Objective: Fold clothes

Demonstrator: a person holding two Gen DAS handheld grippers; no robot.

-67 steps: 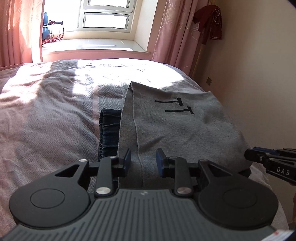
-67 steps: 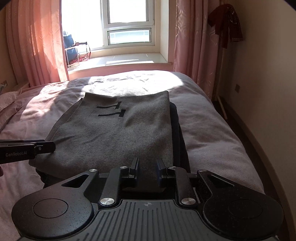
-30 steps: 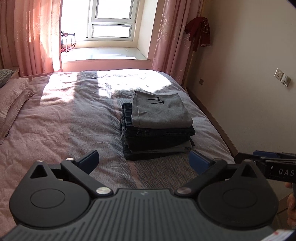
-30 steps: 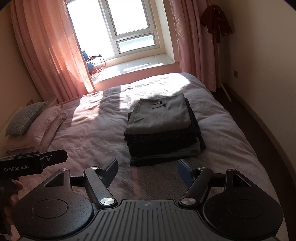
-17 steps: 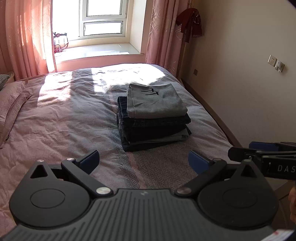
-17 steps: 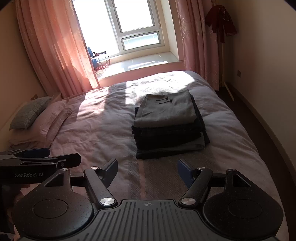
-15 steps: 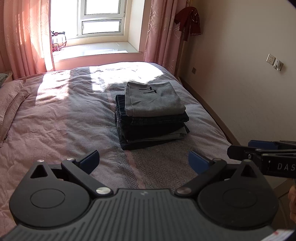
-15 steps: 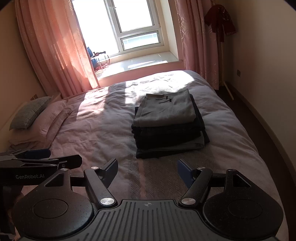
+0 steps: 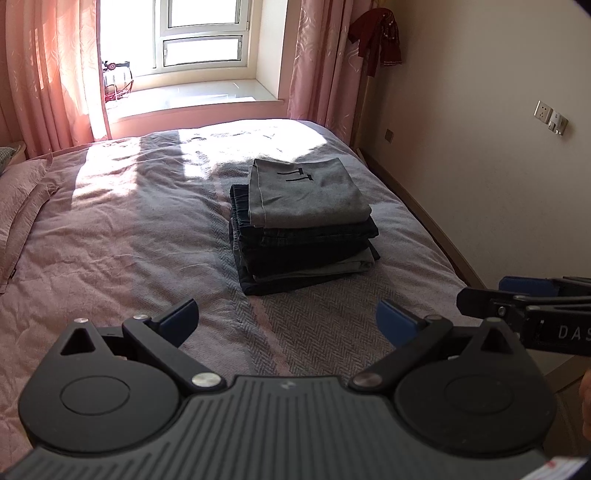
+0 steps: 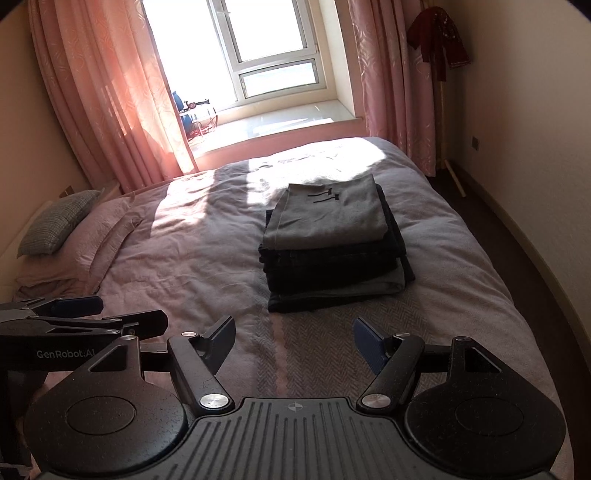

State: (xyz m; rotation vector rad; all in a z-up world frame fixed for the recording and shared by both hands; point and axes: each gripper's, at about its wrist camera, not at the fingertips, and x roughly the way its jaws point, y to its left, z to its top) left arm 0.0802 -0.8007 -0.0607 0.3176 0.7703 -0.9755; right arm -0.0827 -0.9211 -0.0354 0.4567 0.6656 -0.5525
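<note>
- Sunlight from a bay window (image 9: 201, 40) falls across a pink-grey bed (image 9: 110, 229) flanked by pink curtains (image 10: 99, 85).
- Folded clothes stand in a neat stack (image 9: 301, 229) on the bed's right half, well apart from both grippers; a grey knit garment (image 9: 304, 195) with a black double-T mark lies on top, with dark denim-like layers beneath.
- Left gripper (image 9: 288, 319) hovers over the near edge of the bed, its blue-padded fingers (image 9: 179, 317) spread wide and holding nothing.
- Right gripper (image 10: 293, 338) is likewise spread wide and empty.
- Lettering reads "DAS" on the right gripper's side in the left wrist view, cut off by the frame edge; "GenRobot.AI" shows on the left gripper's side in the right wrist view.
- Only the left wrist view shows a wall socket (image 9: 543, 110); only the right wrist view shows a checked pillow (image 10: 55, 225) at the head of the bed.
- Dark red cloth (image 10: 437, 33) hangs in the corner in both views.
</note>
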